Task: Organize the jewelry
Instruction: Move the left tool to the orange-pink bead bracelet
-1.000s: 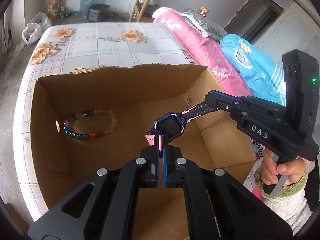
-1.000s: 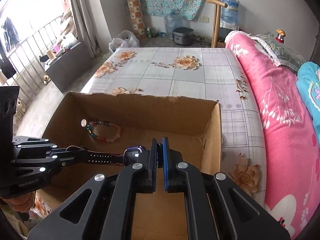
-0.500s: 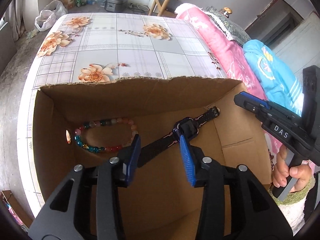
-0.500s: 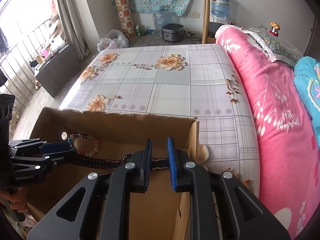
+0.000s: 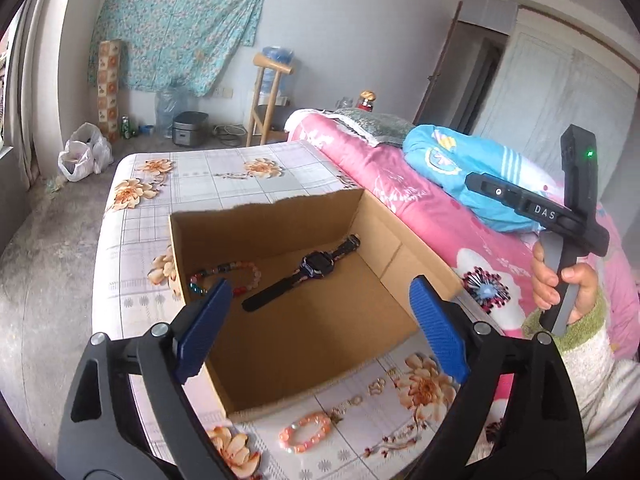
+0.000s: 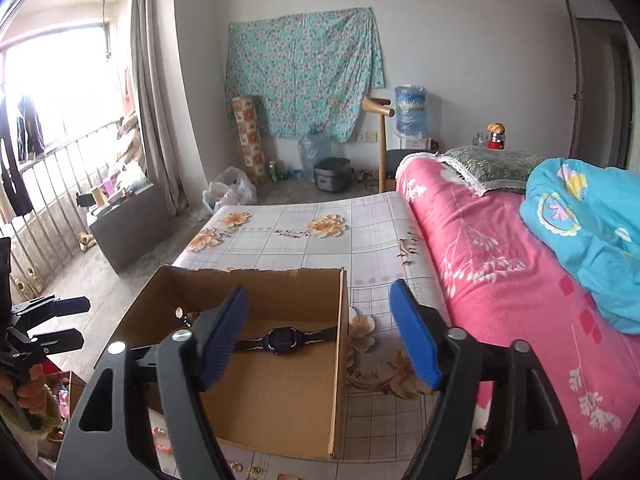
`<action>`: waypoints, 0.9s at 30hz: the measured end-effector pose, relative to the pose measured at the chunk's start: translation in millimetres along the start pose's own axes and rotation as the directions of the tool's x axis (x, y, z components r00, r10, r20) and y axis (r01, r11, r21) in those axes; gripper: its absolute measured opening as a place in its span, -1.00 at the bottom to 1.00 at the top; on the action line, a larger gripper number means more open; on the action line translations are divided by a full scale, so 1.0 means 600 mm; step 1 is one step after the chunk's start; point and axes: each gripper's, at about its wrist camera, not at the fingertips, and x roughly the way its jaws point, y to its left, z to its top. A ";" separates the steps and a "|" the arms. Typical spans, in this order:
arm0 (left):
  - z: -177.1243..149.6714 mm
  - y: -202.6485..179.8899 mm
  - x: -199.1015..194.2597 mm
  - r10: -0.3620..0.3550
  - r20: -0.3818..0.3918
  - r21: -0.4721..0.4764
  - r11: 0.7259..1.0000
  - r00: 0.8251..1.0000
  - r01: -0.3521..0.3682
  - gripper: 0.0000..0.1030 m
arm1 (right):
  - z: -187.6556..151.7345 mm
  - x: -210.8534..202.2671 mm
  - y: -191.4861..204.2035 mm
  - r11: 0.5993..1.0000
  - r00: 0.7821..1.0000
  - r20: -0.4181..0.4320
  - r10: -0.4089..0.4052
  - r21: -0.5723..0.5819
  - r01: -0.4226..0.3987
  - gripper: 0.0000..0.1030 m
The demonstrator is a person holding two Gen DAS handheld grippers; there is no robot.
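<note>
An open cardboard box (image 5: 200,228) (image 6: 340,320) stands on the flowered tablecloth. A dark watch (image 5: 308,272) (image 6: 280,338) lies flat on its floor. A multicoloured bead bracelet (image 5: 228,278) lies at the box's left wall. A pink bead bracelet (image 5: 306,432) and small earrings (image 5: 376,388) lie on the cloth in front of the box. My left gripper (image 5: 320,328) is open and empty, raised above the box's near side. My right gripper (image 6: 320,332) is open and empty, raised above the box's right part; it also shows in the left wrist view (image 5: 480,184).
A pink bed (image 6: 500,264) with a blue blanket (image 6: 588,224) runs along the table's right side. The tablecloth (image 6: 320,236) stretches beyond the box. Small rings (image 6: 236,467) lie on the cloth at the box's near edge.
Both grippers opened and let go of the watch, which now lies in the box. Both grippers pulled up and back from the box.
</note>
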 end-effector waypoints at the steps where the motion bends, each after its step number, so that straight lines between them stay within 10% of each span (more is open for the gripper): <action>1: -0.022 -0.001 -0.011 -0.009 -0.004 -0.001 1.000 1.000 0.009 0.74 | -0.018 -0.021 0.002 1.000 1.000 0.012 -0.007 0.006 0.007 0.70; 6: -0.141 0.005 -0.001 0.049 -0.137 -0.055 0.997 0.989 -0.057 0.75 | -0.137 -0.056 0.027 0.998 0.995 -0.077 -0.068 -0.006 0.068 0.83; 14: -0.265 0.019 0.095 0.182 -0.353 -0.075 0.972 0.918 -0.221 0.75 | -0.313 0.011 0.059 0.986 0.922 -0.355 -0.157 -0.010 0.165 0.83; 20: -0.276 -0.005 0.122 0.333 -0.333 0.083 0.942 0.882 -0.325 0.82 | -0.358 0.058 0.056 0.986 0.886 -0.448 -0.123 0.049 0.162 0.83; 27: -0.278 -0.012 0.120 0.348 -0.317 0.069 0.936 0.882 -0.344 0.86 | -0.368 0.058 0.080 0.982 0.882 -0.433 -0.184 -0.041 0.184 0.88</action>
